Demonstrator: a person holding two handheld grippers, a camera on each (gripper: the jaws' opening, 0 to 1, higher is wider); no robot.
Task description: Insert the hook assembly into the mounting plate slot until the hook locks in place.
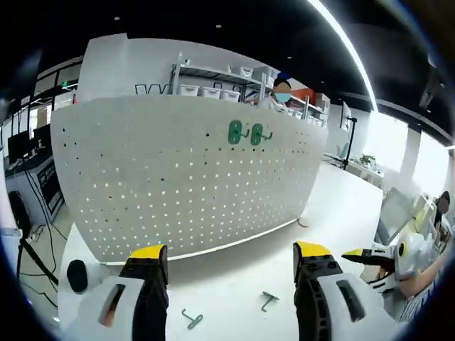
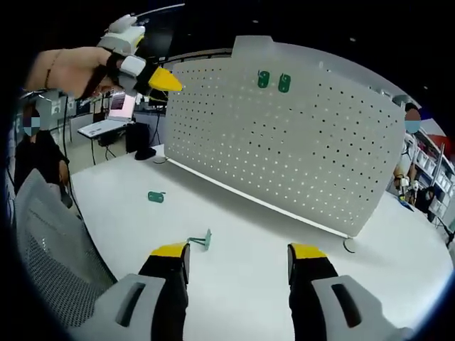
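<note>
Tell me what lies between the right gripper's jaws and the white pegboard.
In the right gripper view, bare white table lies between the right gripper and the pegboard. One green hook lies a little to the left.

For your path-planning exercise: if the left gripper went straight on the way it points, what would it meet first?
Probably the white pegboard. The left gripper is open, with bare table between; the loose hooks lie lower. Depth is unclear.

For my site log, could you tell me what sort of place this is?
Probably a lab or workshop: a white pegboard stands on a white table, storage shelves with bins line the back, and a laptop sits on a side desk.
</note>
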